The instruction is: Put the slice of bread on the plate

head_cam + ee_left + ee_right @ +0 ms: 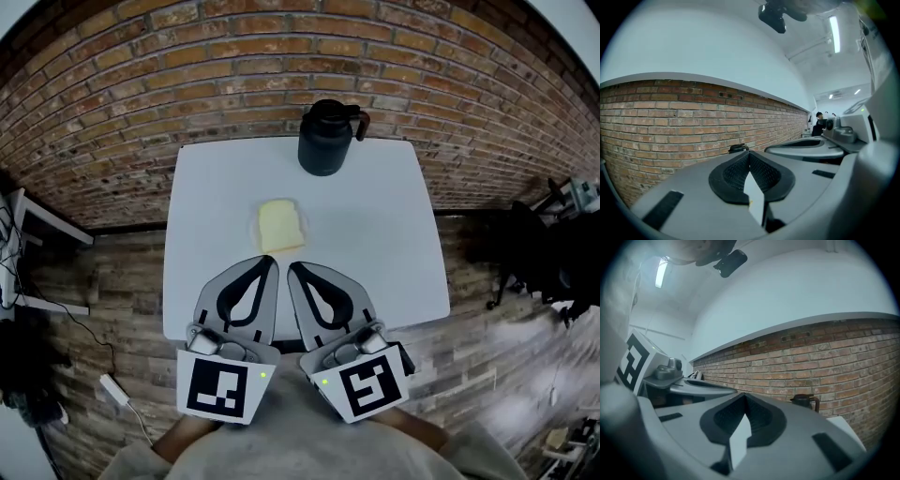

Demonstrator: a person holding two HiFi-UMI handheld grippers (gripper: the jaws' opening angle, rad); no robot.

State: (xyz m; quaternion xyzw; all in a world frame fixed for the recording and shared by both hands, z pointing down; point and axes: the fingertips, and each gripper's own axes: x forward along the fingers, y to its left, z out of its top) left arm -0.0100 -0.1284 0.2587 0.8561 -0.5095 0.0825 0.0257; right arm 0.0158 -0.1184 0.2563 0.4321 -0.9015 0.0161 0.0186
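A pale yellow slice of bread (pixel 281 225) lies at the middle of the white table (pixel 375 253), on what looks like a white plate (pixel 261 223) that barely stands out from the tabletop. My left gripper (pixel 272 262) and right gripper (pixel 292 268) hover side by side over the near table edge, their tips just short of the bread. Neither touches it. Both are shut with nothing between the jaws. In the left gripper view the left gripper (pixel 749 154) points nearly level at the brick wall, and so does the right gripper (pixel 744 397) in its own view. The bread is hidden in both gripper views.
A black jug (pixel 328 139) with a handle stands at the table's far edge, against the brick wall (pixel 234 75); its top shows as the jug (pixel 738 148) and the jug (pixel 806 401) in the gripper views. Dark furniture (pixel 534 253) stands to the right, a white rack (pixel 37 234) to the left.
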